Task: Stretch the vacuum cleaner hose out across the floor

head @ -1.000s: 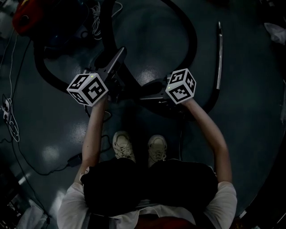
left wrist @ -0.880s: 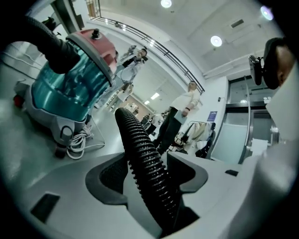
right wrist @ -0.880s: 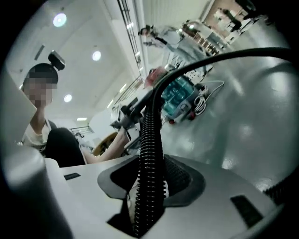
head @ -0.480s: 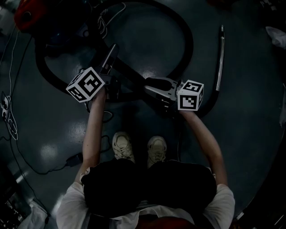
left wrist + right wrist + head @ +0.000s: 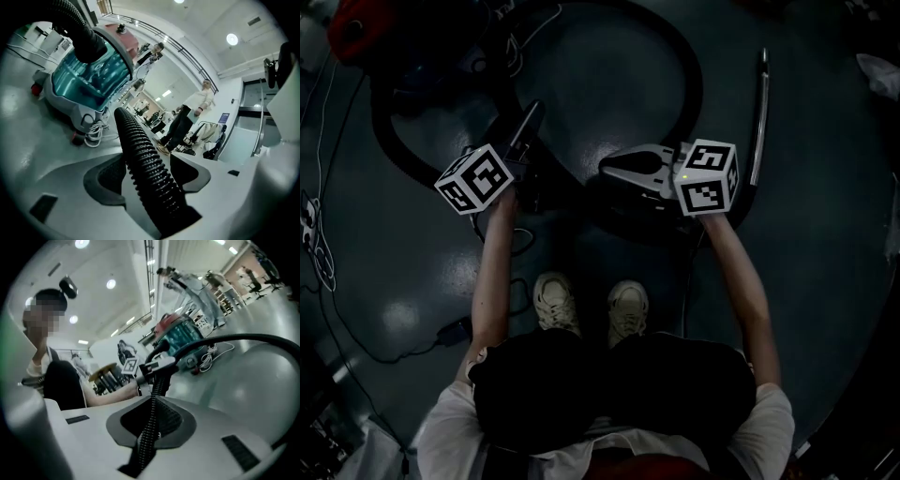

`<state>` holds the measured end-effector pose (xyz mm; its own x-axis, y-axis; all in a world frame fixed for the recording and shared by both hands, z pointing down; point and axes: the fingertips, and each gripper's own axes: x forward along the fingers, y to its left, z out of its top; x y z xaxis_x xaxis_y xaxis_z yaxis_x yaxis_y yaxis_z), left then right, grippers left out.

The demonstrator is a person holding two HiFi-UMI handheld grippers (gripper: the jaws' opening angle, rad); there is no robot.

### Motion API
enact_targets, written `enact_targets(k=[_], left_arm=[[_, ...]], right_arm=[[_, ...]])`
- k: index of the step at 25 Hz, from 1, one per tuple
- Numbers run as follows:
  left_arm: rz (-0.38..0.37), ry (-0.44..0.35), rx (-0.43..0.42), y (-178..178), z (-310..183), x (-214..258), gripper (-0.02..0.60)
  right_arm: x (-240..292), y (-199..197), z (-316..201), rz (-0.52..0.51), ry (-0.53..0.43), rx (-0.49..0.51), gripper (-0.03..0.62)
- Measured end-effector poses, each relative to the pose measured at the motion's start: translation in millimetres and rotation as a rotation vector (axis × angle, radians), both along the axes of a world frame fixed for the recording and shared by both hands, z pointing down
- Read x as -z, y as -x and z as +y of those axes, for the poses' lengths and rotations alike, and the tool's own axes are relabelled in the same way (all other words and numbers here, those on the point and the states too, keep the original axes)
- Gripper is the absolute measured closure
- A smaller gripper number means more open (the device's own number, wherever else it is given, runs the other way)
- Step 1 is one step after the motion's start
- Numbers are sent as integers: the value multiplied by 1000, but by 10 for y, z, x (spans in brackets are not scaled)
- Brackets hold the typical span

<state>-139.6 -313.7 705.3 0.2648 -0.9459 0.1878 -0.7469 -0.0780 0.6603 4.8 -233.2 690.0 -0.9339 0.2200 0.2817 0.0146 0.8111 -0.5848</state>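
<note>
Black ribbed vacuum cleaner hose (image 5: 698, 89) lies in one big loop on the dark glossy floor (image 5: 825, 244), so it is not yet stretched out. One end goes to the red-and-teal canister vacuum cleaner (image 5: 352, 33) at top left. The far side curves down near the thin chrome wand tube (image 5: 759, 122). The loop crosses itself just ahead of the person's feet, and both grippers work at that crossing.

Right gripper (image 5: 614, 169): jaws have just clenched, and the hose is squashed thin between the pads.

Left gripper (image 5: 530, 117): jaws have just been opening and now stand released and wide. The hose runs along the gap between them toward the cleaner, unpinched.

Judgement: the right gripper carries the hold so the left is free to re-grip further along
</note>
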Motion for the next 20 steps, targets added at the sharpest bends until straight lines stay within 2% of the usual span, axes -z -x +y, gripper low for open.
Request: enact_targets(k=[1, 2, 3, 5, 9, 11, 14, 16, 20], left_arm=[[-5, -14, -10, -44, -15, 36, 299], [-14, -28, -21, -86, -22, 77, 299], [-27, -42, -33, -127, -23, 125, 299], [-32, -78, -59, -208, -15, 240, 299], [15, -145, -112, -349, 15, 402, 299], [37, -153, -116, -354, 12, 404, 299], [76, -163, -135, -384, -1, 422, 299], [75, -166, -173, -477, -5, 444, 299], [52, -181, -187, -527, 1, 453, 299]], right_arm=[[-97, 152, 98, 51, -52, 42, 586], [-202, 285, 184, 100, -99, 79, 549], [-298, 391, 263, 145, -130, 116, 462], [-420, 524, 386, 207, -135, 177, 418], [-571, 609, 477, 273, -108, 278, 410], [-588, 633, 487, 257, -62, 306, 410], [-586, 652, 472, 200, -34, 278, 410], [-666, 666, 493, 205, -27, 286, 410], [-705, 714, 530, 210, 90, 338, 410]])
